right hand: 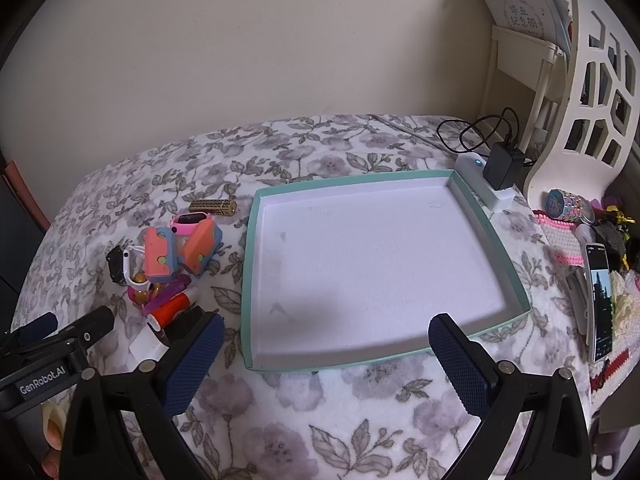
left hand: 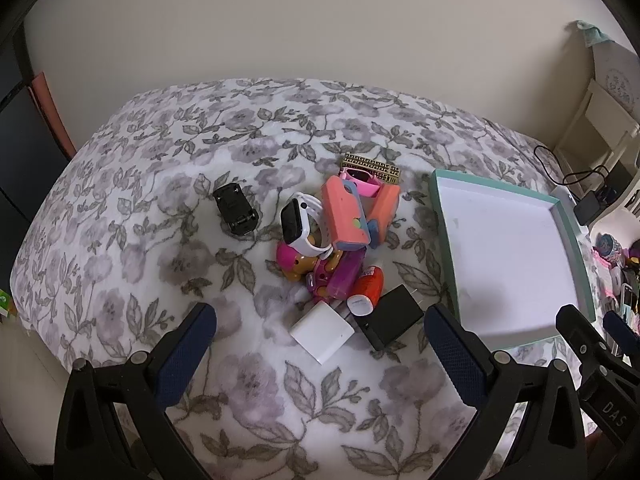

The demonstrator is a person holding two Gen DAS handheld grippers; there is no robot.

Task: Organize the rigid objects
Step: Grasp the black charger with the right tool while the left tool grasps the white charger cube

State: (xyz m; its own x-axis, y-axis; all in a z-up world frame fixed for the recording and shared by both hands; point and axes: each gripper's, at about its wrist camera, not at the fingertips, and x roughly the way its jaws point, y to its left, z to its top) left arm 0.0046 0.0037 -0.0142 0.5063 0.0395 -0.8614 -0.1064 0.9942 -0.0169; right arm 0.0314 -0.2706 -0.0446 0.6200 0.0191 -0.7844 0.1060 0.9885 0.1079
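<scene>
A pile of small objects lies on the floral bed cover: a white smartwatch (left hand: 301,219), two orange-and-blue blocks (left hand: 347,216), a pink watch (left hand: 362,179), a gold patterned bar (left hand: 370,162), a pink and orange toy (left hand: 304,264), an orange tube (left hand: 366,290), a white charger (left hand: 322,331) and a black charger (left hand: 390,317). A black toy car (left hand: 235,209) lies apart to the left. A shallow teal-rimmed box (right hand: 250,264) with a white floor sits to the right. My left gripper (left hand: 320,344) is open just before the chargers. My right gripper (right hand: 326,354) is open at the box's near edge.
A white power strip (right hand: 486,184) with a black adapter and cable sits behind the box. A phone (right hand: 600,300), a bracelet (right hand: 568,204) and pink knitted items lie at the right. A white cut-out headboard (right hand: 592,92) and shelf stand at the far right. A plain wall is behind.
</scene>
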